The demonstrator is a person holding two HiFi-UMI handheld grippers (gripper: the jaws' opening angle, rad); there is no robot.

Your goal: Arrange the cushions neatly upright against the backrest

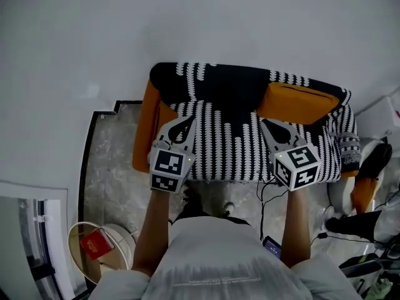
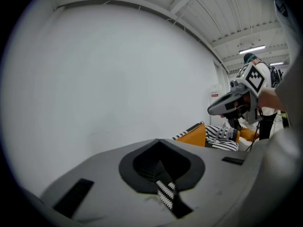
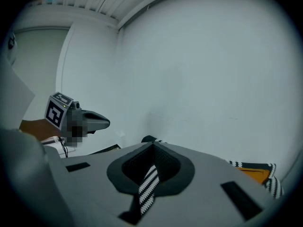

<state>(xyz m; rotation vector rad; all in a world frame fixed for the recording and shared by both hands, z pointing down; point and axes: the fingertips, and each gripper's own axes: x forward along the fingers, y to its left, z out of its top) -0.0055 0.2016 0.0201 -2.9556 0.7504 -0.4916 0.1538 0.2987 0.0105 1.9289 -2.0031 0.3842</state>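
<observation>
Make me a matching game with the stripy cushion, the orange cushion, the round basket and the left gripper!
Things:
1. striped cushion
2. orange cushion
3. round basket
4. left gripper

Clues:
A. on the floor, with a red packet inside
B. shut, pinching a striped edge
C. black and white, spread across the orange sofa
D. tilted at the far right, beyond the right gripper

Pairs: 1-C, 2-D, 3-A, 4-B
</observation>
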